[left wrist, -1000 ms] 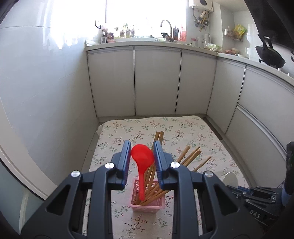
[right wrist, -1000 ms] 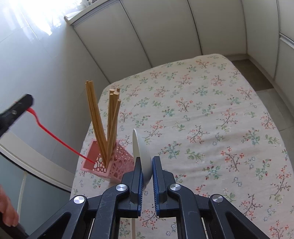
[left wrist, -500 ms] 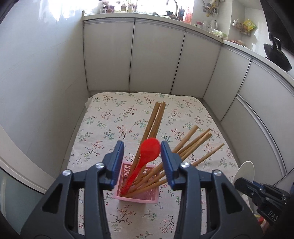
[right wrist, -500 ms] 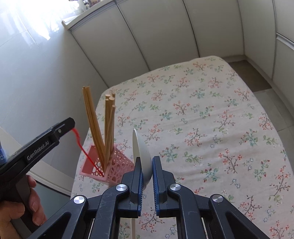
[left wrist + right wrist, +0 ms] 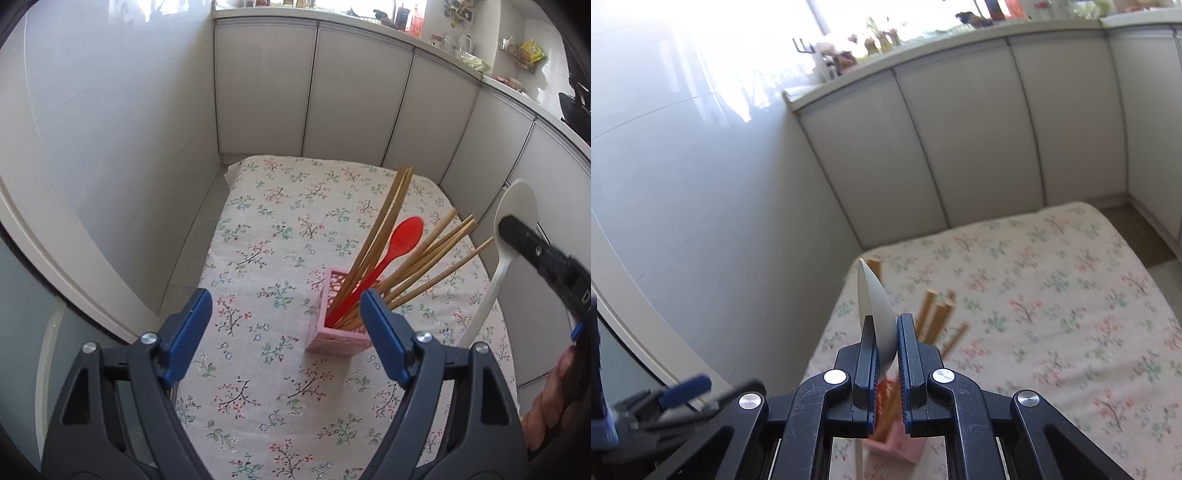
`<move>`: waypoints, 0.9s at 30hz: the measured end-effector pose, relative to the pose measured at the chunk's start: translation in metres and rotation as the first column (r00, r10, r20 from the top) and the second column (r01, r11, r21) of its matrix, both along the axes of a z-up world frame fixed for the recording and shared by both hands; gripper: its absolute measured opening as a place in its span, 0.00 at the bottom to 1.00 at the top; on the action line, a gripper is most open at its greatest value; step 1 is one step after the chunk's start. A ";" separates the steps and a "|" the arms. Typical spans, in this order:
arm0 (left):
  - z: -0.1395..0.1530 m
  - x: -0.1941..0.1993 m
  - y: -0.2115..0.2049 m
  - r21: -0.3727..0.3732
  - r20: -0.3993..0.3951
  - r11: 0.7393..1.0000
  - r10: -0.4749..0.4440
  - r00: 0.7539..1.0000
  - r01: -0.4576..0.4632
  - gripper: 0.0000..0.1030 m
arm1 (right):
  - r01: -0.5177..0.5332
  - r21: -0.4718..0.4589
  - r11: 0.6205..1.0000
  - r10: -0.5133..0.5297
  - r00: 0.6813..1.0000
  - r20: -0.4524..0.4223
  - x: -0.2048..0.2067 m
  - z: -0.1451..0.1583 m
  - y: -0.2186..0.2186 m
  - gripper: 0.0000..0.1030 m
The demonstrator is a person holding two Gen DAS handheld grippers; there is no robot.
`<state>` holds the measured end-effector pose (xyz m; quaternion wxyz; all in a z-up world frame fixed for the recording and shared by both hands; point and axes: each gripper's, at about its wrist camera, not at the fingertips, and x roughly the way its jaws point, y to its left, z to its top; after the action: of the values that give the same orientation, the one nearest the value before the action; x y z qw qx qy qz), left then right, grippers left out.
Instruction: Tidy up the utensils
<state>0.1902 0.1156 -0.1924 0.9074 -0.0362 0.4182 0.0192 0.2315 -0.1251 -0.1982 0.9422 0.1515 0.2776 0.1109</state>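
Notably, the left gripper (image 5: 284, 332) stood with its blue-padded fingers (image 5: 188, 332) wide apart and still opening, nothing between them but the floral-printed cloth covering the bench (image 5: 258, 229). The pink perforated plastic utensil holder (image 5: 338, 338) sat on that cloth just ahead of the right-side finger, partly overlapped by it in the left wrist view. Inside the holder leaned a bundle of long wooden chopsticks (image 5: 384, 229), fanned toward the right, with a red plastic spoon (image 5: 400, 240) standing among them, bowl uppermost and handle down in the holder.

The right gripper (image 5: 886, 343) was closed on the bowl of a white plastic spoon (image 5: 871, 295), the bowl held edge-on between the fingers and its handle hanging below. From the left wrist view, that white spoon was held in the air to the right of the holder, clear of the chopsticks. A hand (image 5: 550, 402) was partly visible at the lower right edge. White cabinet doors (image 5: 354, 96) lined the far wall.
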 end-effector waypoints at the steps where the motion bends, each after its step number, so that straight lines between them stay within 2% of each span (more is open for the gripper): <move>1: -0.005 0.000 0.001 0.008 -0.027 1.000 0.003 1.000 -0.003 0.80 | 0.000 -0.010 1.000 0.001 1.000 0.016 0.004 -0.001 0.006 0.09; 5: -0.019 0.002 0.007 0.016 -0.085 1.000 0.006 0.996 -0.004 0.80 | 0.020 -0.048 0.999 -0.017 0.998 0.064 0.022 -0.009 0.023 0.09; 12: -0.027 0.005 0.006 0.019 -0.112 1.000 0.009 0.994 -0.007 0.80 | 0.126 -0.107 0.986 -0.107 0.981 0.161 0.041 -0.026 0.042 0.09; 17: -0.031 0.006 0.009 0.018 -0.125 1.000 0.008 0.992 -0.006 0.80 | 0.146 -0.139 0.979 -0.119 0.975 0.187 0.042 -0.033 0.052 0.10; 19: -0.031 0.006 0.010 0.020 -0.127 1.000 0.012 0.992 -0.009 0.80 | 0.131 -0.139 0.982 -0.106 0.980 0.170 0.044 -0.035 0.054 0.17; 21: -0.031 0.005 0.010 0.019 -0.126 1.000 0.014 0.992 -0.012 0.80 | 0.121 -0.126 0.985 -0.100 0.982 0.162 0.044 -0.035 0.053 0.31; 25: -0.028 0.003 0.009 0.020 -0.119 1.000 0.013 0.993 -0.011 0.80 | 0.115 -0.107 0.988 -0.097 0.983 0.157 0.040 -0.030 0.045 0.43; 27: -0.027 0.003 0.006 0.021 -0.115 1.000 0.007 0.993 -0.005 0.80 | 0.109 -0.100 0.989 -0.093 0.984 0.151 0.034 -0.025 0.041 0.56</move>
<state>0.1928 0.1220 -0.2195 0.8821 -0.0272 0.4694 0.0283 0.2659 -0.0840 -0.2236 0.9712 0.1059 0.2052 0.0586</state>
